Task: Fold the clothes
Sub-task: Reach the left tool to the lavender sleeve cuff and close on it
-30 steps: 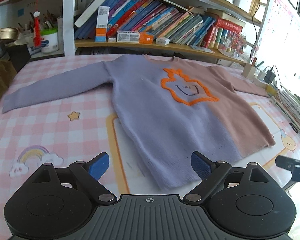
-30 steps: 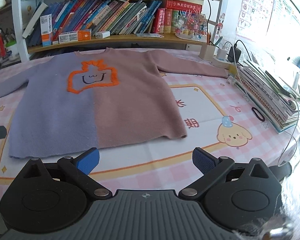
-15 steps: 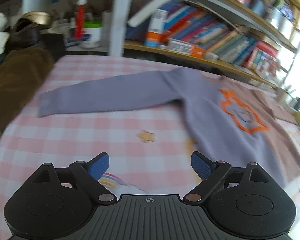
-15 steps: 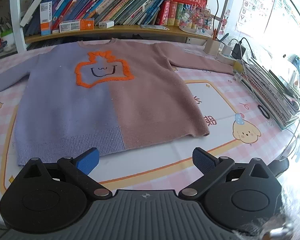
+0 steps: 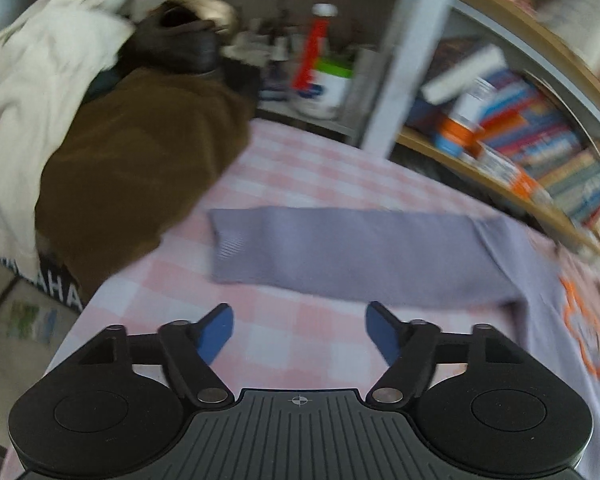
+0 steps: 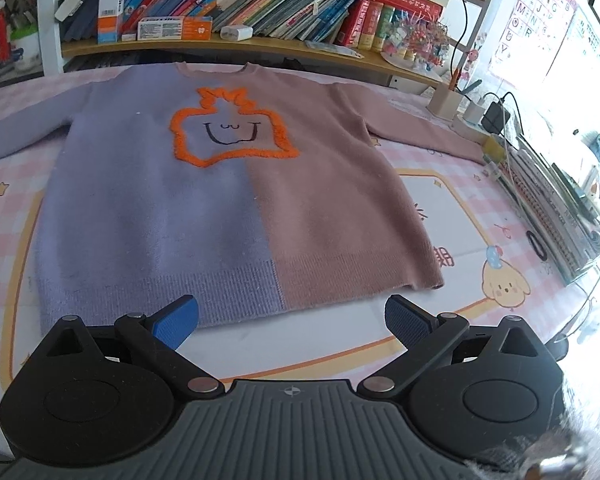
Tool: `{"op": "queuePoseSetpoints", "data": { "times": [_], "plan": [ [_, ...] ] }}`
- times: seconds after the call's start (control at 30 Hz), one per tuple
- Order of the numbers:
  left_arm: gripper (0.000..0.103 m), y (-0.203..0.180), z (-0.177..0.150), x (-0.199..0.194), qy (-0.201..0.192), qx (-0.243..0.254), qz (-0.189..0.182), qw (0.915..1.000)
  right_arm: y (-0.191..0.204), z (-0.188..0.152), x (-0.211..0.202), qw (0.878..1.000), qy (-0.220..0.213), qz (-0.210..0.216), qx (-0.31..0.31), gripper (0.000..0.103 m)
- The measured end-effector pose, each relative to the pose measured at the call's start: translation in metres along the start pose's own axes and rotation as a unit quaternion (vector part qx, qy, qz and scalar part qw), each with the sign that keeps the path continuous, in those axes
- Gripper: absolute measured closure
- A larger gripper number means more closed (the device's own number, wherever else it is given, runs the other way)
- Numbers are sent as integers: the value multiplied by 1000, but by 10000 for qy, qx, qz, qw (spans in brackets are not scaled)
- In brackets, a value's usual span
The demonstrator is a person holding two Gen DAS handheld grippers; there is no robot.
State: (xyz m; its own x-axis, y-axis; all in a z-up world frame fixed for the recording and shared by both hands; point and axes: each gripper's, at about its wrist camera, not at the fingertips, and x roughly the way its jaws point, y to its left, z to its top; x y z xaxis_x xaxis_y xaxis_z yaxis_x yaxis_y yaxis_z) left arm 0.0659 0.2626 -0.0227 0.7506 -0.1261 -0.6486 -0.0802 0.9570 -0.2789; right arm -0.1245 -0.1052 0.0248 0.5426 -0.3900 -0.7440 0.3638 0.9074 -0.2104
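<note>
A sweater (image 6: 236, 184), half lilac and half dusty pink with an orange outlined smiley, lies flat and face up on the pink checked tablecloth (image 6: 480, 184). Its lilac sleeve (image 5: 356, 252) stretches out to the left, cuff end (image 5: 224, 248) near the table's left edge. My left gripper (image 5: 300, 334) is open and empty, hovering just short of that sleeve. My right gripper (image 6: 292, 320) is open and empty, just in front of the sweater's hem (image 6: 236, 296).
A brown coat (image 5: 132, 168) and a white garment (image 5: 32, 80) are piled beyond the table's left edge. A bookshelf (image 6: 260, 4) runs along the back. Stacked notebooks (image 6: 556, 200), a charger and a pen holder (image 6: 444, 102) line the right edge.
My left gripper has swung left from the sweater's body to the lilac sleeve and cuff. My right gripper has moved closer to the hem. Both stay open.
</note>
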Motion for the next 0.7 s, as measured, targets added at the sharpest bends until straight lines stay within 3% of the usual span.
{"op": "queuePoseSetpoints", "data": {
  "times": [0.2, 0.3, 0.4, 0.5, 0.57, 0.7],
  "plan": [
    [51, 18, 17, 24, -92, -751, 95, 9971, -7, 1, 3, 9997, 95, -189, 92, 3],
    [60, 18, 21, 32, -77, -991, -137, 9949, -11, 0, 4, 9994, 133, -277, 166, 3],
    [61, 12, 21, 40, -42, -1239, -459, 9912, -15, -1, 4, 9989, 184, -360, 249, 3],
    [61, 3, 23, 48, -39, -1336, -480, 9899, -15, -2, 3, 9987, 201, -396, 256, 3],
    [61, -3, 27, 48, -43, -1311, -248, 9910, -15, -3, 3, 9987, 199, -408, 244, 3],
    [59, -8, 33, 32, -559, -782, 267, 9950, -16, -3, 1, 9985, 184, -432, 265, 3]
  ]
}}
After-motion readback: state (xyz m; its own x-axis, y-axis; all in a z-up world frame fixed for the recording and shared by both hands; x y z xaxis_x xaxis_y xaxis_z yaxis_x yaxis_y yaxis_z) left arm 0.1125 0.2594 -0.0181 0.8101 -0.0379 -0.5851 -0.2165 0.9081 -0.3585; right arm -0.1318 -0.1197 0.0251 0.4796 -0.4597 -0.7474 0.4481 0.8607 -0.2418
